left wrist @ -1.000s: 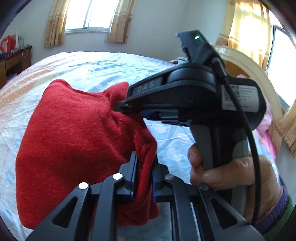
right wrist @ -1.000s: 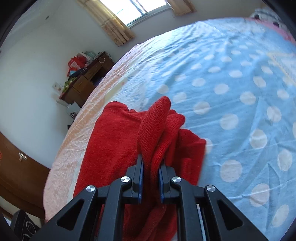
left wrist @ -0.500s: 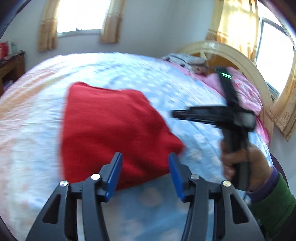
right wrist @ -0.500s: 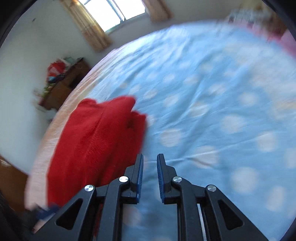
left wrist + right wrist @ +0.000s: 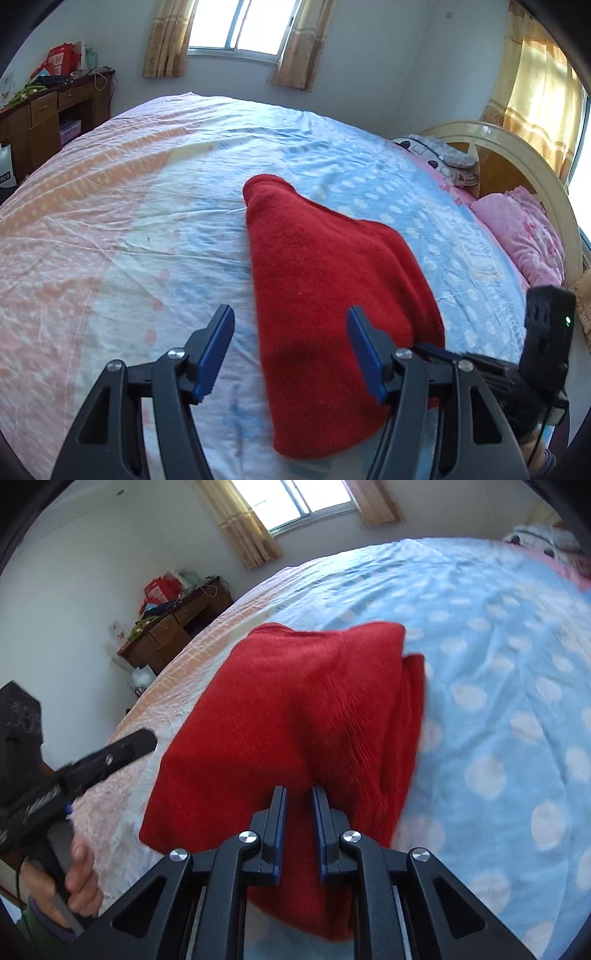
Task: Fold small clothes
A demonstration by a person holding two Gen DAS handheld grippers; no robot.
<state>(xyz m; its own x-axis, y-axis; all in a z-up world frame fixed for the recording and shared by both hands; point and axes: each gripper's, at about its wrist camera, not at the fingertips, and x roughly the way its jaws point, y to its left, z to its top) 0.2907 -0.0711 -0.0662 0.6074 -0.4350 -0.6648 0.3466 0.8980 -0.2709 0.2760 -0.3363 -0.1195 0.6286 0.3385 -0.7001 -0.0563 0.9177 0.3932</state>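
Bedsheet (image 5: 110, 229) pink/blue dotted, desk (image 5: 33, 118), curtained window (image 5: 236, 26)

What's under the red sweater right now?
The red sweater lies on the dotted blue bedsheet. The sheet beneath it, and anything tucked inside its folded layers, is covered.

Daylight, bright; source: blown-out window (image 5: 236, 26). Sunlit curtain (image 5: 543, 96) glows. Heavy fisheye bending, dark corner vignette. Right wrist view motion-blurred rightward.
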